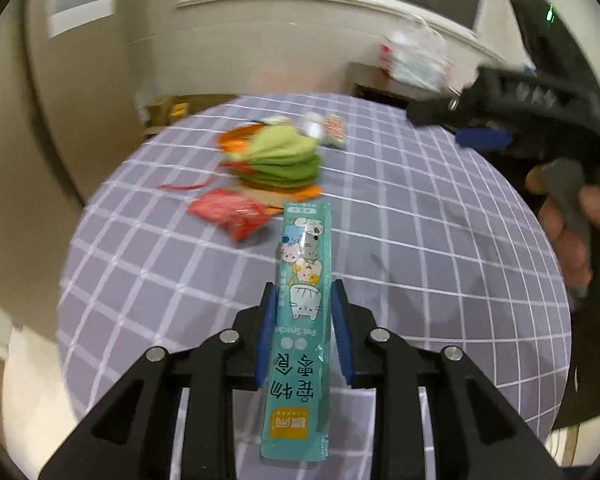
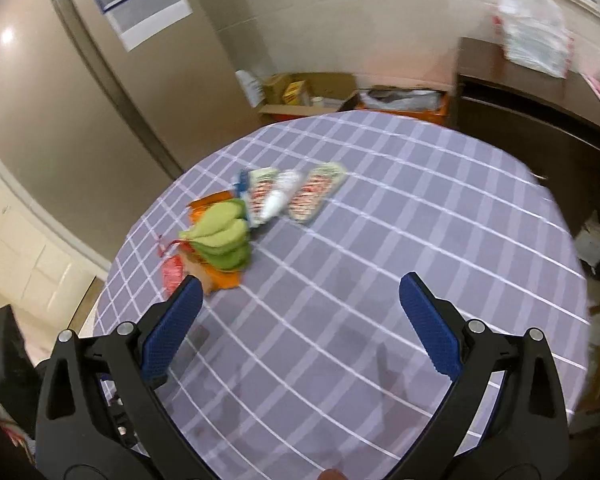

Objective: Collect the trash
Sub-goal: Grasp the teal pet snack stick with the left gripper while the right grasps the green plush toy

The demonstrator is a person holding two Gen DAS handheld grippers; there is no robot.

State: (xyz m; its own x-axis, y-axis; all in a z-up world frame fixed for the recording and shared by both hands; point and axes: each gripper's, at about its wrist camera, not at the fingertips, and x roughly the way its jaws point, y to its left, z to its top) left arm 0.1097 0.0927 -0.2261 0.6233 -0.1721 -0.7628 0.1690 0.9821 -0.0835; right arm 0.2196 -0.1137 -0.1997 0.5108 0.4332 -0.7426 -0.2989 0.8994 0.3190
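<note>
1. Left gripper (image 1: 304, 300): clamped on the teal sachet (image 1: 303, 320), pads against both long edges. Sachet carried lengthwise between the fingers, far end pointing toward the pile, clear of the counter (image 1: 420, 240) as far as can be judged.
2. Right gripper (image 2: 300, 300): fingers wide apart, nothing between them. Positioned over the near middle of the counter, with the pile to the far left.
3. Remaining trash: red wrapper (image 1: 228, 212) just near-left of the felt stack (image 1: 284, 160); two striped packets (image 2: 316, 192) and a white tube (image 2: 280, 196) just beyond the stack. Felt stack green over orange; whether it counts as trash cannot be told.
4. Step in hand, as judged: one piece secured on the left, collection not yet finished. No bin or bag for the trash identified with certainty in either view.
5. Next move, as judged: carry the sachet to a container, or bring the free right gripper to the striped packets. Flat packets call for a low, shallow approach with one pad slid under an edge.
6. Clearance: wide bare cloth on the near and right half of the counter, ample for approach. Left counter edge close to the red wrapper and stack; avoid sweeping items off that side. Dark cabinet (image 2: 520, 120) beyond the far right edge.
</note>
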